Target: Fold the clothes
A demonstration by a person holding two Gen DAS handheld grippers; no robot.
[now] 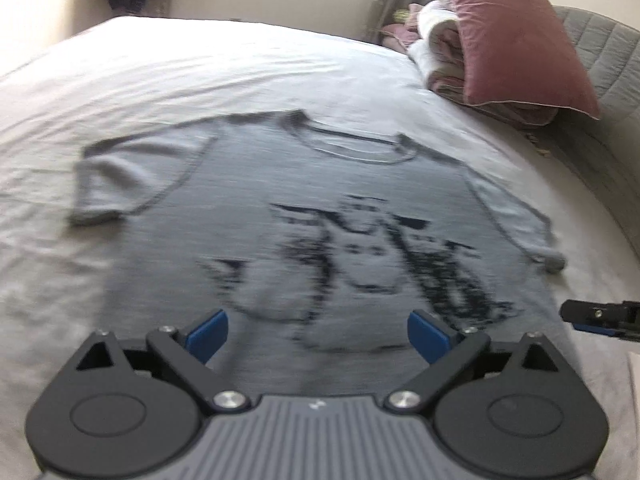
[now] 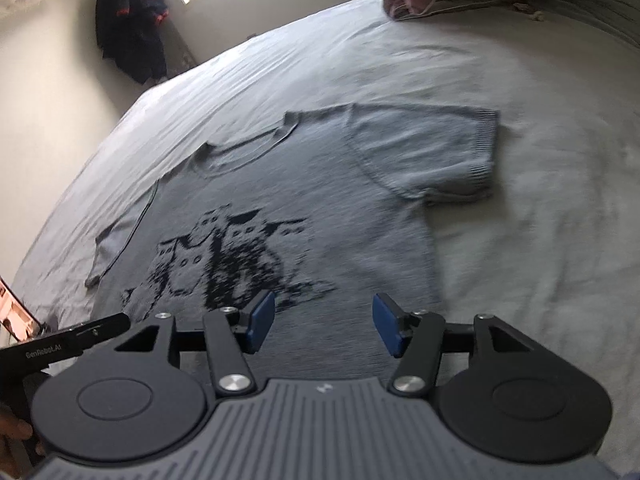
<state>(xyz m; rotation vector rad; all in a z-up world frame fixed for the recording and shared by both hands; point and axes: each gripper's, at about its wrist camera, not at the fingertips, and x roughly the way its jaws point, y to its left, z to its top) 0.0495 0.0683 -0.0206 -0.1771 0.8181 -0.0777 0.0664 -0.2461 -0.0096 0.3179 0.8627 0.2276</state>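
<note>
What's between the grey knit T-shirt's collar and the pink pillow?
Only bare, wrinkled white bedsheet lies between the T-shirt collar and the pink pillow, shown in the left wrist view.

The only wording that can be read is "GenRobot.AI", printed in small pale letters on the black body of the left hand-held gripper [image 2: 60,346], which shows at the left edge of the right wrist view. A small pale logo mark sits on the grey ribbed housing of each camera's own gripper, too small to read. The dark print on the grey sweater [image 1: 320,208] is a picture, with no letters to make out.
</note>
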